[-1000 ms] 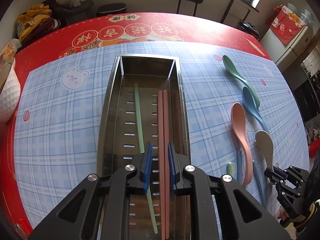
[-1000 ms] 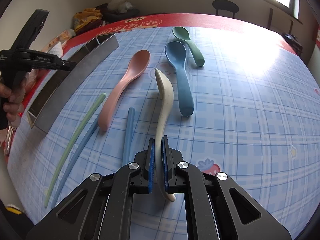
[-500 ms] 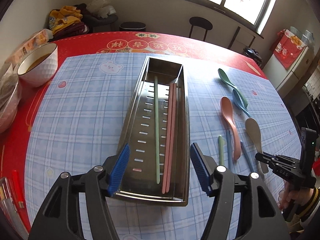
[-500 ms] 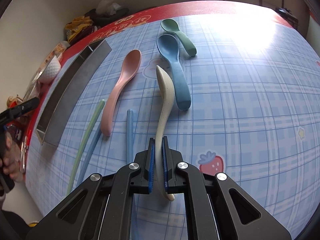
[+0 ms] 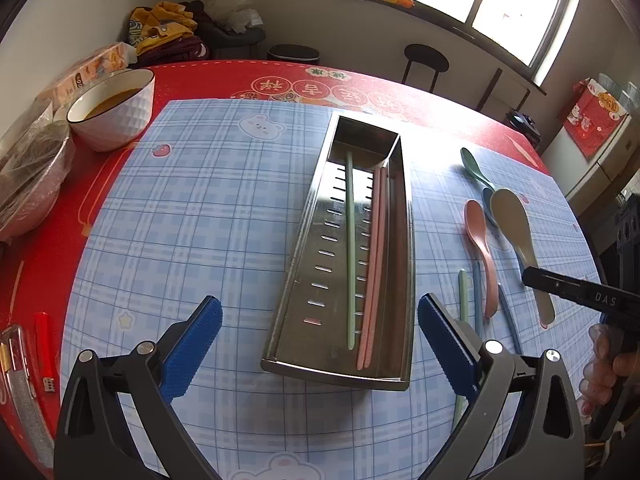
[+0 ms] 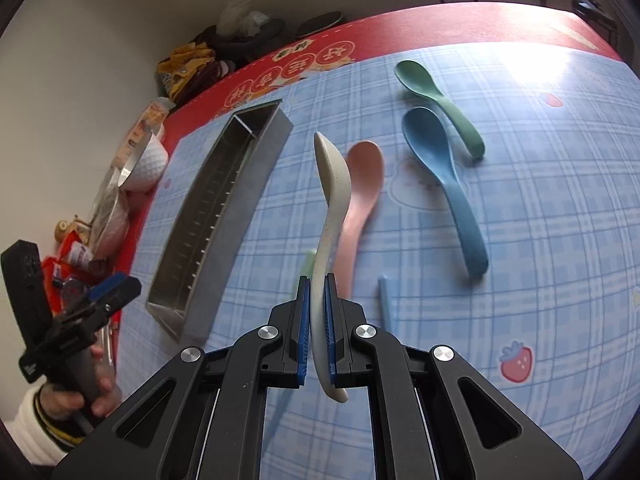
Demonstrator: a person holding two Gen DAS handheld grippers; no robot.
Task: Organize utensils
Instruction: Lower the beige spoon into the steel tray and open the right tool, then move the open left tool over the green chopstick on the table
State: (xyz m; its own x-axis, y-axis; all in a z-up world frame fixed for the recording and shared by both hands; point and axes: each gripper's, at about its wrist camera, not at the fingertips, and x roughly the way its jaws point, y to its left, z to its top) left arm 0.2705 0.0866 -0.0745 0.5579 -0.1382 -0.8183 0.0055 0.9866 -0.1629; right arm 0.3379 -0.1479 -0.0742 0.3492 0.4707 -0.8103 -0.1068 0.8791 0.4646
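Left wrist view shows the bench (image 5: 132,240) bearing a steel tray (image 5: 298,264) (chopsticks inside), the left hand-held gripper (image 5: 318,344) just opened wide and empty, while the right hand-held gripper (image 6: 316,320) clamps the cream spoon (image 6: 330,200) above the bench.

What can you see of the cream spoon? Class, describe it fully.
The cream spoon is off-white with faint speckles, looks like matte plastic, and has a long oval bowl and a curved handle. The right gripper is shut on its handle, with the bowl pointing away, above the pink spoon and the checked mat.
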